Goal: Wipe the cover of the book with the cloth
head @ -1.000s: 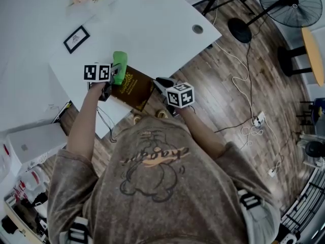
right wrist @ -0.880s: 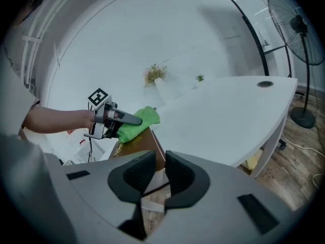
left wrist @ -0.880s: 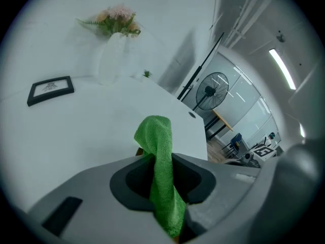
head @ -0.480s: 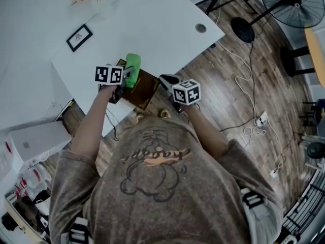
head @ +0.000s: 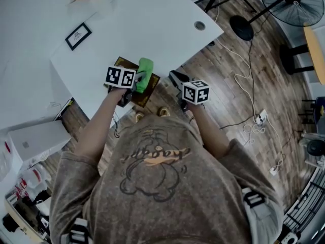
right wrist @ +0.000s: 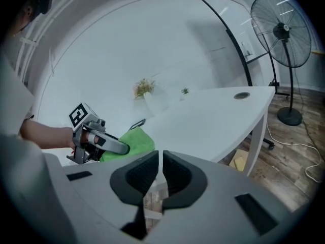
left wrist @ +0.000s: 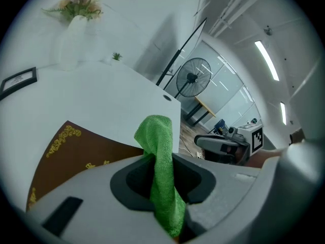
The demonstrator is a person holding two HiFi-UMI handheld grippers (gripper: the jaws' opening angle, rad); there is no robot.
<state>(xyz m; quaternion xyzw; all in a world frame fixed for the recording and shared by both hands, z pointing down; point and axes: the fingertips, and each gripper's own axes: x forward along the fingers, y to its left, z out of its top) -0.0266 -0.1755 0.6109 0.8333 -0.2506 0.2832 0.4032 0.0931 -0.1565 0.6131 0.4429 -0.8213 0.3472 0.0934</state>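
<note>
Cloth (left wrist: pixel 161 151) pinched in left hand-held gripper (head: pixel 138 79), forearm stretched over book (head: pixel 123 63) at near tabletop (head: pixel 152 29) edge. Right hand-held gripper (right wrist: pixel 160 173) narrow, empty, off to the right. Book largely hidden beneath.

I can read nothing: gold lettering on the book (left wrist: pixel 91 154), the framed card (head: pixel 77 36) by the desk's (head: pixel 152 29) left edge, and the shirt (head: pixel 152 156) print are all illegible.

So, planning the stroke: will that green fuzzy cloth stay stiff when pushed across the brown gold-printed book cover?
Probably floppy: the green fuzzy cloth folds over above the left gripper pinching it. Likely light, since it stands unsupported. Its nap may drag on the brown book cover.
</note>
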